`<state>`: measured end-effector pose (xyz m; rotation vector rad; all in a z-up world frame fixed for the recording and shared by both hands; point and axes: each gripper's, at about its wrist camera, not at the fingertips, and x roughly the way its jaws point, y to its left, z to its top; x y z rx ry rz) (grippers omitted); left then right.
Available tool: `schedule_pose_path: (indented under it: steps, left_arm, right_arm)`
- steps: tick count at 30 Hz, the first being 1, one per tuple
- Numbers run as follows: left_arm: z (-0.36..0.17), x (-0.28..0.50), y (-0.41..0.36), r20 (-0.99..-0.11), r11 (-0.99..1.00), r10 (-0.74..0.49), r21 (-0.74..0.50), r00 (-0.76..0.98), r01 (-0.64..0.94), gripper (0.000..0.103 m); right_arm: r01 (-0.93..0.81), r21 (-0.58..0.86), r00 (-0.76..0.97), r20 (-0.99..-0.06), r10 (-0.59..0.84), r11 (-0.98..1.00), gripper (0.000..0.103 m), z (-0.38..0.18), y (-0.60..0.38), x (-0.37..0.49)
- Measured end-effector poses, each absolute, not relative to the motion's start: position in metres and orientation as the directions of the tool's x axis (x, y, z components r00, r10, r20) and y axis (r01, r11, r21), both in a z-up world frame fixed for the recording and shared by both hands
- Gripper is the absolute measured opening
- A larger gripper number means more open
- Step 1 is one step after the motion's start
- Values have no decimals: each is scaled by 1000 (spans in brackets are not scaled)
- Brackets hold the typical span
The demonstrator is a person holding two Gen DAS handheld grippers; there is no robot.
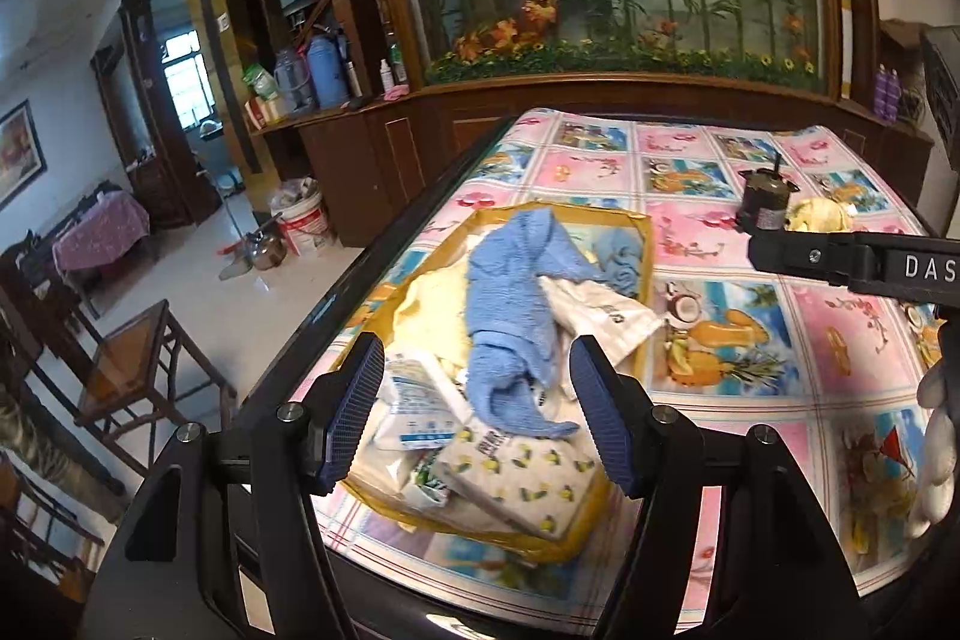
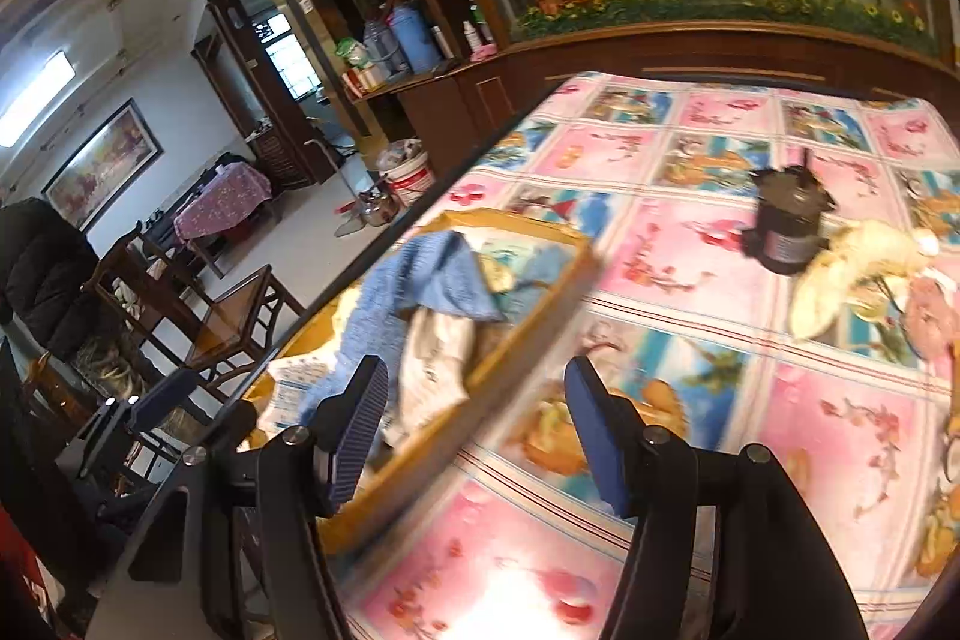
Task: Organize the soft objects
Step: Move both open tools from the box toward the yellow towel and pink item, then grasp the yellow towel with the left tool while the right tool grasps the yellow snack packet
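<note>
The yellow tray (image 1: 645, 244) sits close to the table's left edge (image 1: 384, 244), with open patterned tablecloth (image 1: 840, 328) to its right. A blue towel (image 1: 510, 316) lies inside it over tissue packs (image 1: 528, 472), its long axis running from the near rim toward the far one. The left gripper (image 1: 477, 412) hangs above the tray, jaws apart and empty. The right gripper (image 2: 474, 430) straddles the tray's right rim, jaws also apart, holding nothing. A dark canister (image 2: 786, 226) stands well apart.
</note>
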<state>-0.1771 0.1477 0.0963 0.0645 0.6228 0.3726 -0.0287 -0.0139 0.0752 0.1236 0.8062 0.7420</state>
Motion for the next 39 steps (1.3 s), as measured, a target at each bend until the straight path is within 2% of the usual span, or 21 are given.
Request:
schedule_pose_path:
  steps: [11, 17, 21, 27, 33, 35, 39]
  left_arm:
    - [95, -168, 109, -586, 953, 303, 188, 751, -238, 65]
    - [93, -162, 87, -600, 985, 173, 114, 781, -130, 65]
    - [86, -155, 73, -618, 993, 113, 93, 778, -71, 65]
    - [76, -148, 67, -647, 998, 62, 65, 760, -26, 65]
    - [71, -141, 67, -661, 999, 32, 43, 750, -4, 65]
    - [69, -140, 70, -669, 999, 28, 38, 743, -3, 65]
    - [67, -140, 83, -671, 1000, 28, 28, 741, -13, 65]
  right_arm:
    - [-417, 406, 535, -614, 581, 813, 61, 64, -103, -20]
    - [-214, 357, 686, -608, 400, 909, 62, 81, -204, 2]
    - [-117, 307, 689, -660, 299, 945, 62, 75, -238, 31]
    - [-89, 310, 659, -695, 289, 947, 62, 68, -224, 94]
    - [-150, 267, 590, -748, 303, 952, 60, 58, -172, 167]
    - [-129, 185, 553, -802, 226, 974, 53, 41, -155, 186]
    - [-197, 238, 469, -829, 304, 951, 49, 19, -140, 177]
